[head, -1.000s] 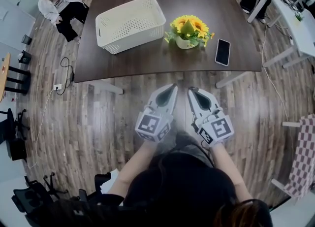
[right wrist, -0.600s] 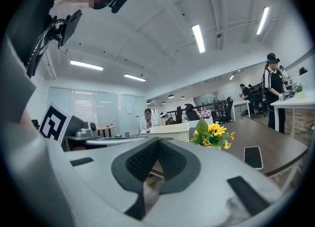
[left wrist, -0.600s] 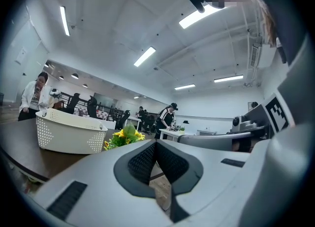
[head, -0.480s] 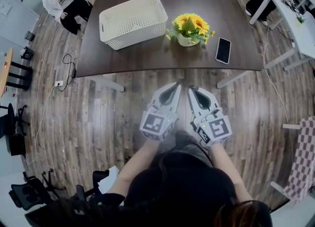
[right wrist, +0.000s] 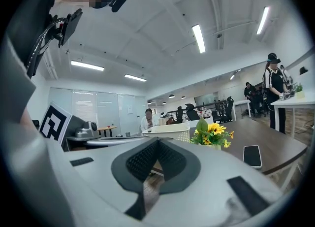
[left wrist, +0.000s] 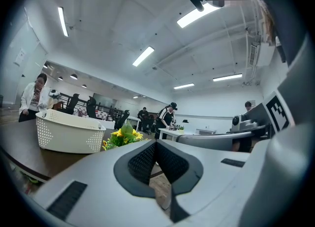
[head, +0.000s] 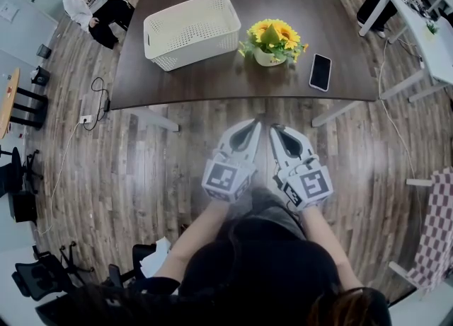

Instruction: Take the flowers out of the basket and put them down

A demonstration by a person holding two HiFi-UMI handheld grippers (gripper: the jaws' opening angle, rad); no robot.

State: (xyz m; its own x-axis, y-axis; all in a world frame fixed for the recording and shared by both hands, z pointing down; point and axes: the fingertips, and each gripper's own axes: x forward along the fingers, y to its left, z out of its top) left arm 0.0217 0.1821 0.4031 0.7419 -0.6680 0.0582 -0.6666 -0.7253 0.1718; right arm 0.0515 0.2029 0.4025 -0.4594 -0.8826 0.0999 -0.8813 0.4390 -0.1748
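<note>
A small pot of yellow flowers (head: 272, 44) stands on the dark wooden table (head: 212, 80), just right of the white perforated basket (head: 190, 30). The same flowers (left wrist: 120, 136) and basket (left wrist: 69, 131) show in the left gripper view, and the flowers (right wrist: 212, 134) show again in the right gripper view. Both grippers are held side by side over the floor, short of the table's near edge. My left gripper (head: 252, 124) is shut with nothing in it. My right gripper (head: 273, 129) is shut and empty too.
A black phone (head: 320, 73) lies on the table right of the flowers. A seated person (head: 90, 3) is at the far left and another stands by a white desk (head: 425, 27) at the right. Cables and a power strip (head: 86, 109) lie on the floor.
The head view has shifted slightly, so the table and basket sit a little higher and further right in it. Both grippers stay shut in the same place.
</note>
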